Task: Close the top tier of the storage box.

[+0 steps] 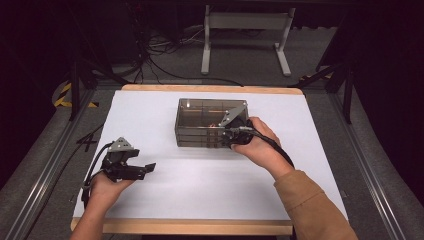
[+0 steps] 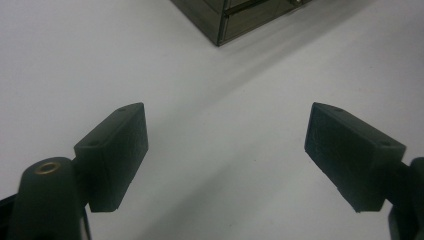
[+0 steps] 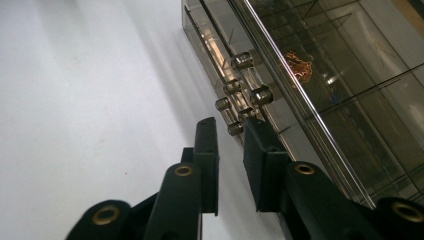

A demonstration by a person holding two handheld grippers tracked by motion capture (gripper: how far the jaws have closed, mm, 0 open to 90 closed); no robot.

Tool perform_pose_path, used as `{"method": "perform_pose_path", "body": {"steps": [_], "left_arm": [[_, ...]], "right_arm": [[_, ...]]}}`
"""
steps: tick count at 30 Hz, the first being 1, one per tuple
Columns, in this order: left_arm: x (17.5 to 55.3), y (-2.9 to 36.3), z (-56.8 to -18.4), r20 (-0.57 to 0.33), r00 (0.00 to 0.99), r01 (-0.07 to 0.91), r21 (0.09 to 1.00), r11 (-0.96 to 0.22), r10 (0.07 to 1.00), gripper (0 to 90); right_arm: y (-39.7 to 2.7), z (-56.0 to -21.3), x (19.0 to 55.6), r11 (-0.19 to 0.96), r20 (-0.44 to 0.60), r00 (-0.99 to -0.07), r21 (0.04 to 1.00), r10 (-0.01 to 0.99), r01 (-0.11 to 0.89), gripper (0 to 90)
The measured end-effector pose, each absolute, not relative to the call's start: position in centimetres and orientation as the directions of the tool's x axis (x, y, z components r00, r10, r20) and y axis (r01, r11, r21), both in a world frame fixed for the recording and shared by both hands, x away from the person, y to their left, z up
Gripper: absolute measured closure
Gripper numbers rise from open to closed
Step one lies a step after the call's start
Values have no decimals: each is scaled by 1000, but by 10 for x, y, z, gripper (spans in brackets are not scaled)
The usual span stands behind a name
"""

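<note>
A smoked see-through drawer box [image 1: 200,112] stands on the white table [image 1: 200,190], a little behind its middle. My right gripper [image 1: 226,137] is at the box's front right. In the right gripper view its jaws [image 3: 230,125] stand a narrow gap apart, tips just short of several small metal knobs [image 3: 242,60] on the drawer fronts, the nearest knob [image 3: 235,128] at the gap. A small orange tangle [image 3: 299,65] lies inside the box [image 3: 350,100]. My left gripper [image 1: 149,169] rests low at the table's left, open, nothing between its jaws [image 2: 226,110]. The box corner [image 2: 235,20] lies ahead of it.
The table's wooden edge [image 1: 200,227] runs along the front. Aluminium rails [image 1: 45,170] flank both sides. Behind the table a white metal stand [image 1: 245,22] and loose cables [image 1: 155,50] lie on the floor.
</note>
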State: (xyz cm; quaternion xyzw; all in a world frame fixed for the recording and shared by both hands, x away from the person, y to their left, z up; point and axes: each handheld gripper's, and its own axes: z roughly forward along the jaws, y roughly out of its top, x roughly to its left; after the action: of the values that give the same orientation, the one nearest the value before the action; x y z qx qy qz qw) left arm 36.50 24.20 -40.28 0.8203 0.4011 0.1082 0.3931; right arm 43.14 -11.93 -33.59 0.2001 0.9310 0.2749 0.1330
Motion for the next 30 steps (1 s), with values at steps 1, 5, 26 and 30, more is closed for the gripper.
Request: {"method": "perform_pose_path", "body": {"steps": [1, 5, 26, 30], "left_arm": [[365, 242, -403, -140, 656, 574, 731, -369, 742, 180], [365, 243, -402, -133, 671, 561, 734, -382, 730, 177], [364, 246, -401, -157, 698, 559, 729, -395, 698, 120], [364, 246, -402, -150, 693, 559, 730, -394, 706, 103]], "right_arm": [[-121, -335, 430, 768, -130, -889, 568, 440, 297, 707], [-127, -332, 426, 761, -133, -891, 584, 433, 283, 645], [-178, -326, 408, 713, -105, -899, 650, 425, 262, 326], [-188, -325, 407, 701, -113, -888, 661, 447, 269, 299]]}}
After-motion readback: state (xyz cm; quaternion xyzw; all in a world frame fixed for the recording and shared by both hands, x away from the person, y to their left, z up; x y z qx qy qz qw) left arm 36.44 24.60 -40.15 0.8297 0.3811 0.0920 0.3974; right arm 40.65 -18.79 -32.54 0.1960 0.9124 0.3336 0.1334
